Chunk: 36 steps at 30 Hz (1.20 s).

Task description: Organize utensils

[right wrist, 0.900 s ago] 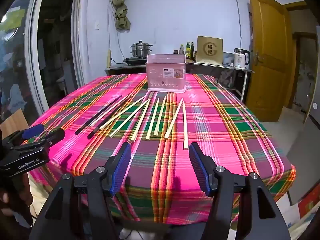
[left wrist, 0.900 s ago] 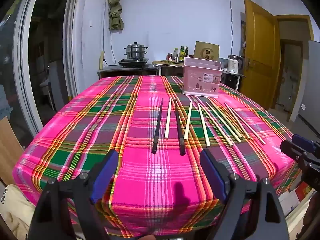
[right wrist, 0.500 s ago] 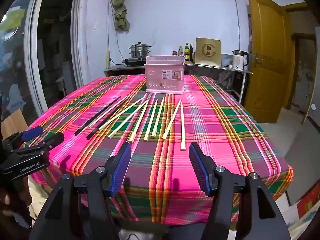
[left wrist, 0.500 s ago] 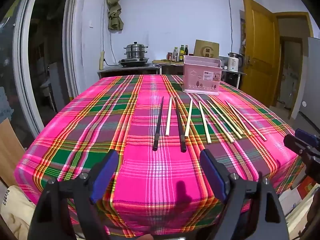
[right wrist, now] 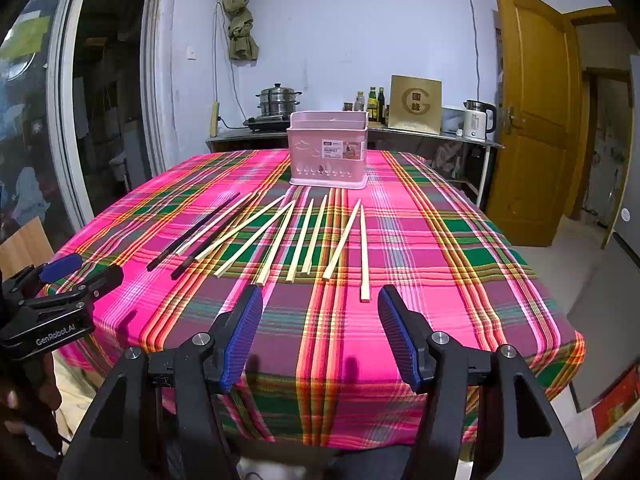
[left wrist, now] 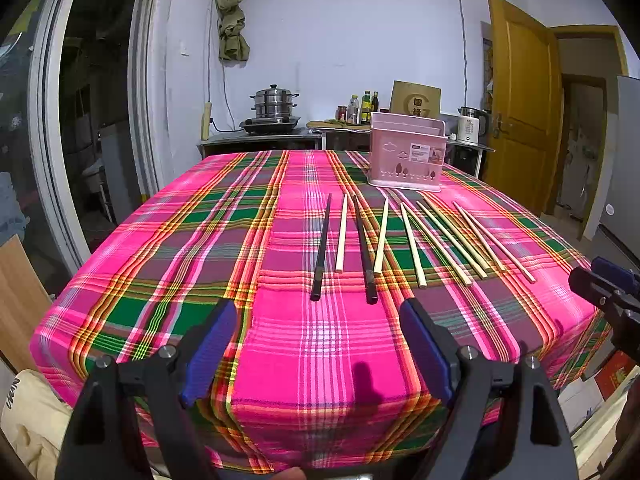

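Two black chopsticks (left wrist: 322, 245) lie flat on the table in front of me, at the left end of a row, their thick ends nearest me. One pale one lies between the pair. The pale wooden chopsticks (left wrist: 447, 237) fan out to the right, ten in all, each lying flat with its far tip aimed toward the pink utensil basket (left wrist: 406, 156). Some almost touch at the far tips; the near ends are spread apart. The basket stands upright just beyond the far tips, a label on its front wall and small cut-out shapes along its base.
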Tool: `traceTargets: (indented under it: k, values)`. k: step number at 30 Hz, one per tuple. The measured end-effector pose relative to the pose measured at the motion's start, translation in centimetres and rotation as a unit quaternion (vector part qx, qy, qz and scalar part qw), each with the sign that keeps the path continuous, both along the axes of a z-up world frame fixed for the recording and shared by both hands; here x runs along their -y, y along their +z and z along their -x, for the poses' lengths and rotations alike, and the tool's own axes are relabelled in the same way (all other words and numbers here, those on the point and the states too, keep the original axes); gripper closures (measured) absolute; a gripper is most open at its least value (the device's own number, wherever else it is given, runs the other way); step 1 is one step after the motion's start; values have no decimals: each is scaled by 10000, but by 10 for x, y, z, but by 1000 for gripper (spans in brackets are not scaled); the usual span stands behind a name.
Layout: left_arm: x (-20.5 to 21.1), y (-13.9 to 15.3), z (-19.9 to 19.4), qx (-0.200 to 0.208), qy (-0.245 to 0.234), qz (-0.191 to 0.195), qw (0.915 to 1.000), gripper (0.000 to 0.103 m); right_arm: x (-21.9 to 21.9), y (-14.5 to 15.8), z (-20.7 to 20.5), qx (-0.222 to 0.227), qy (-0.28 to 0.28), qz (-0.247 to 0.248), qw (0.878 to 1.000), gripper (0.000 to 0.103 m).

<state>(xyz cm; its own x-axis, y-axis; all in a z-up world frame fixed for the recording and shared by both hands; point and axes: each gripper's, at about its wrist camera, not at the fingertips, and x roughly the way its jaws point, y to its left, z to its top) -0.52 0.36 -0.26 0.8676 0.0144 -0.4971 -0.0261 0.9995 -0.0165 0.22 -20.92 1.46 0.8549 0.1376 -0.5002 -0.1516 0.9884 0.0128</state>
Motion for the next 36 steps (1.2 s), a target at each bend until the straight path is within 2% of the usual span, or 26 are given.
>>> traceTargets:
  k: [36]
  values:
    - [-4,0,1,16,27,-12,10000,18,-1,0,-1,31,-15,29,10000,42]
